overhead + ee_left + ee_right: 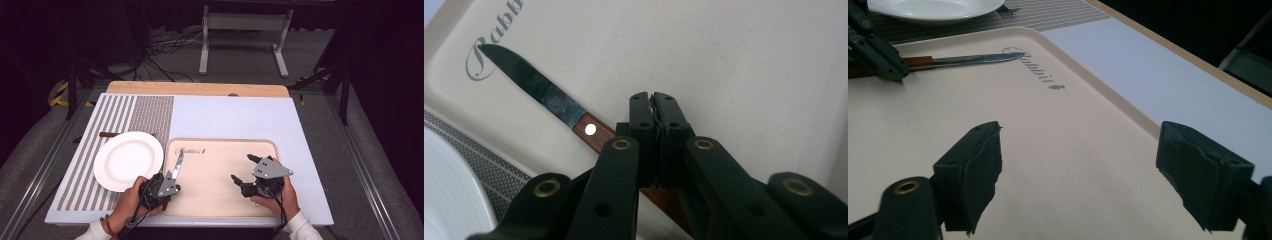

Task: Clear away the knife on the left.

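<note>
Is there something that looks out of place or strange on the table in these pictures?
One thing: a fork lies mostly hidden under the far edge of the white plate, with its handle sticking out to the left on the striped placemat. The knife lies in the beige tray, with the left gripper shut on its wooden handle. Nothing looks spilled or broken.

One readable text: a grey cursive logo printed on the beige tray [220, 195], near its far left corner. In the right gripper view it reads "Rabbit" [1040, 72] with a small mark after it; in the left gripper view just "Rabb" [494, 37] is in frame, the knife [531, 87] tip touching the R. High view: same logo [191, 150], too blurred to spell.
</note>
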Demonstrator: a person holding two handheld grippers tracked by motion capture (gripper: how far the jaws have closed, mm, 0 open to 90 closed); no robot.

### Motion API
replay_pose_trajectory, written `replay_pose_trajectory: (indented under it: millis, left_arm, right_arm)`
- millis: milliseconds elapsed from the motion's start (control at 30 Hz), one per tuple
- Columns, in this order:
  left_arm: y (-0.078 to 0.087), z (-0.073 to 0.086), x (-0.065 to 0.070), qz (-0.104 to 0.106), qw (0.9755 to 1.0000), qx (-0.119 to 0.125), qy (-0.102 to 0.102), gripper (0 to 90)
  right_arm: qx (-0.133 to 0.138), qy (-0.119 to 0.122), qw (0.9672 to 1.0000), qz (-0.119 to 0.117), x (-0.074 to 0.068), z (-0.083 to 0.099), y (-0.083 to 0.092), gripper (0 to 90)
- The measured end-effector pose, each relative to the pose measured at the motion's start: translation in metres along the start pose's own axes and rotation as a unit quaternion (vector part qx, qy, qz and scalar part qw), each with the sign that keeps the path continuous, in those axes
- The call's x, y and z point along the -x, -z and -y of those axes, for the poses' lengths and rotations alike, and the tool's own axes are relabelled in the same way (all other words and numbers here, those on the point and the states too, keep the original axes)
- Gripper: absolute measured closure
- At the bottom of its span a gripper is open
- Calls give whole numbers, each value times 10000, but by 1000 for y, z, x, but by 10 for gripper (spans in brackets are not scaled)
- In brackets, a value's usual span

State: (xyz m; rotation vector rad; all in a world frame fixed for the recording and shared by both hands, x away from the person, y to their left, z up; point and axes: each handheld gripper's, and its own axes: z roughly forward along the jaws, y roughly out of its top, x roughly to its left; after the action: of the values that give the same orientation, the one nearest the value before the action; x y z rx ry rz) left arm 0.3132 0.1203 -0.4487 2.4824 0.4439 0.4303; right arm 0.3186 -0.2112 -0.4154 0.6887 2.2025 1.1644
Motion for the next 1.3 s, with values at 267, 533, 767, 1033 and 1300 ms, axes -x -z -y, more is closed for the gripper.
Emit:
replay_pose_trajectory:
  millis: [267, 533, 767, 1033, 1300]
  left_arm:
    - [9, 0, -5, 135, 9991, 380, -91, 857]
    - [25, 3, -12, 74, 9964, 842, -85, 822]
    - [38, 6, -19, -18, 9924, 1224, -122, 783]
    - [53, 12, -29, -238, 9866, 1602, -213, 680]
    - [64, 21, -40, -422, 9831, 1776, -147, 585]
  right_arm:
    - [47, -27, 10000, 31, 2, 1, 1, 192]
    - [49, 85, 9999, 101, 0, 1, 2, 192]
    - [126, 92, 9998, 109, 1, 0, 3, 192]
    - [261, 109, 9995, 110, 1, -1, 7, 192]
    - [326, 123, 9993, 127, 0, -1, 8, 192]
